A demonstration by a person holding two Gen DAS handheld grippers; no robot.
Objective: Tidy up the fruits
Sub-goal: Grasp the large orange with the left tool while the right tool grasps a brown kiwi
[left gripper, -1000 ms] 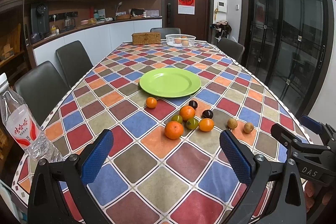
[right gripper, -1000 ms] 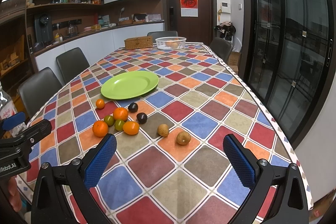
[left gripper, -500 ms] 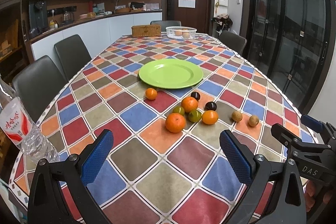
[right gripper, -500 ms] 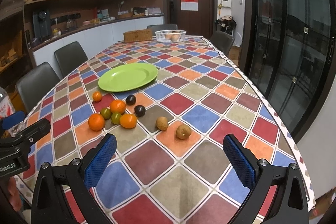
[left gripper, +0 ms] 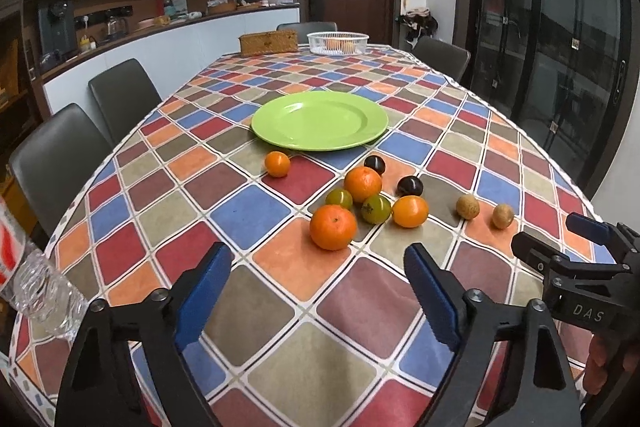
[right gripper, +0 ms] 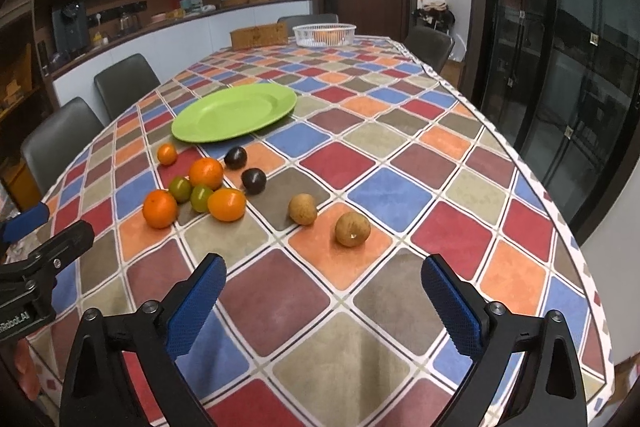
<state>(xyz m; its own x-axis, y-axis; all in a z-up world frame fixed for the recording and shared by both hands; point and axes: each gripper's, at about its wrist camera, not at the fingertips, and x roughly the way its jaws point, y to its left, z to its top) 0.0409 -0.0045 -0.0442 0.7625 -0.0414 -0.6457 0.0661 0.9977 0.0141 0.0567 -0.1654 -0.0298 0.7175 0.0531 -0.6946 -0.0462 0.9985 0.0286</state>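
Both grippers lower and nearer the fruit than a second ago. Left wrist: left gripper point(left gripper: 316, 283) wide, closing, nothing between pads; nearest orange point(left gripper: 333, 227) just ahead on checkered tablecloth point(left gripper: 248, 211), green plate point(left gripper: 320, 125) beyond. Right wrist: right gripper point(right gripper: 324, 287) wide, closing, empty; brown fruit point(right gripper: 352, 229) just ahead.

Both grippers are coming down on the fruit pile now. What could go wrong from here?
The fruits are round and lie loose on the tablecloth. The left gripper, jaws closing with nothing between them, faces the nearest orange, which touches a green fruit: a nudge could scatter the cluster. The right gripper, also closing empty, could send the brown fruit rolling toward the table edge.
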